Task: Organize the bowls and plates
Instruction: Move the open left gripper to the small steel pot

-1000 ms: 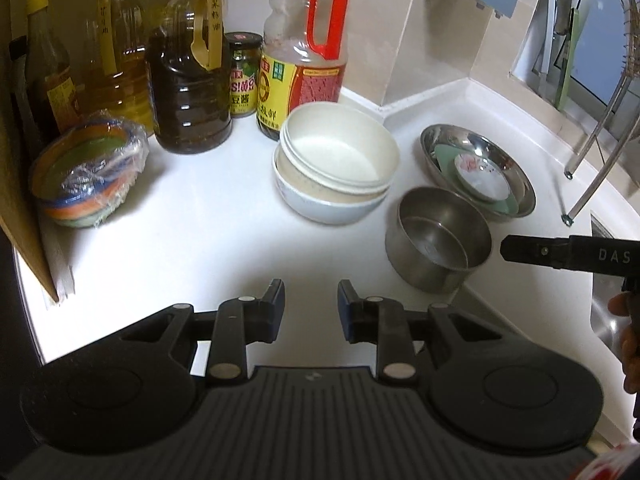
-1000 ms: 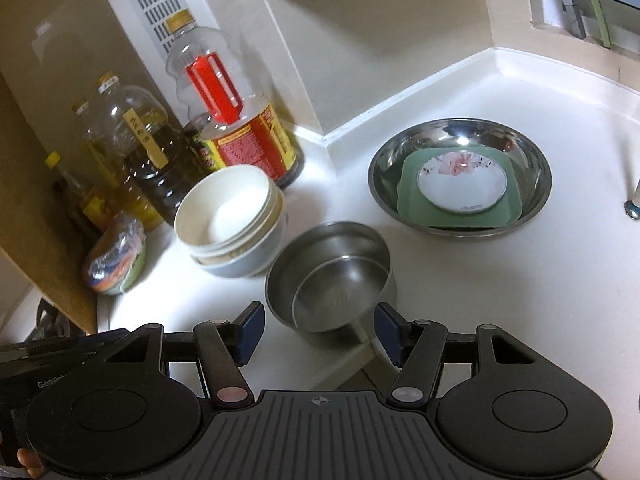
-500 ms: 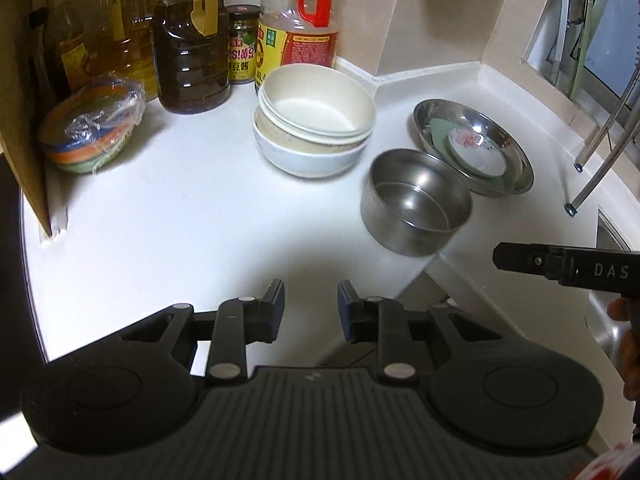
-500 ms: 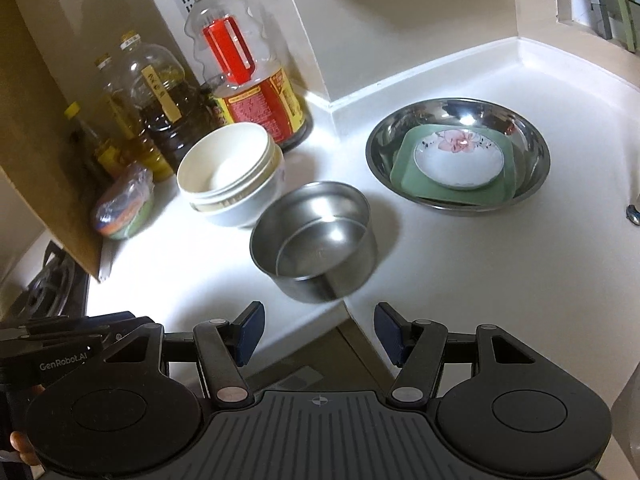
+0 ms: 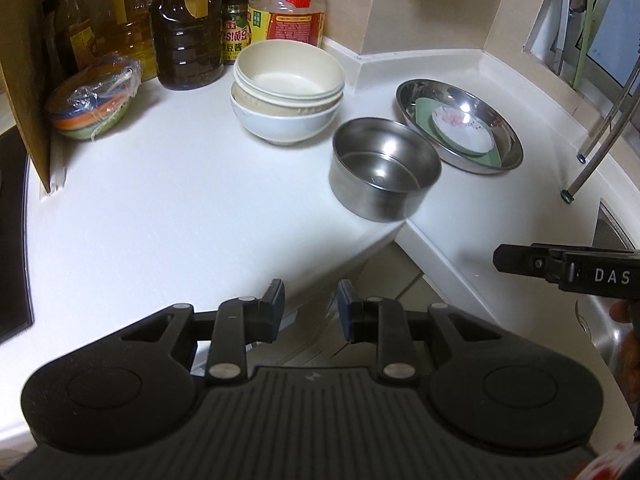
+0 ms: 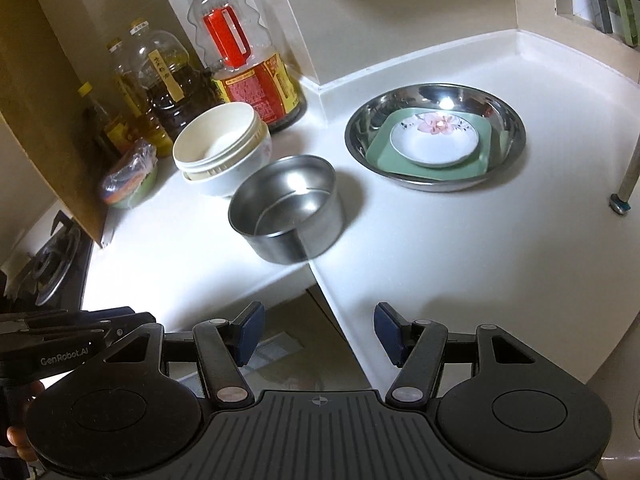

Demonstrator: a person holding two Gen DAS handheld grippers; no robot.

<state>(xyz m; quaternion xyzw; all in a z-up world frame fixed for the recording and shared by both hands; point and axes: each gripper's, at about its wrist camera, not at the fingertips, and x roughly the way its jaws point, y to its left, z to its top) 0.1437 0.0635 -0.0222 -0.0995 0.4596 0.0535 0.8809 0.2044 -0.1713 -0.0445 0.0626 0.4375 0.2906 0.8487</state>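
at two o'clock on our counter the wide steel basin nests a green plate and a fragile saucer. centre, the light, slippery steel pot: we'd pinch its rim. left claw and right claw apart, empty.

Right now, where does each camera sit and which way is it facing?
Left wrist: on the left gripper, angled down at the counter; own fingers, open and empty, with the right gripper entering at right.
Right wrist: on the right gripper, angled down at the counter corner; own open fingers, the left gripper at lower left.
Shared: steel pot, stacked bowls, steel basin.
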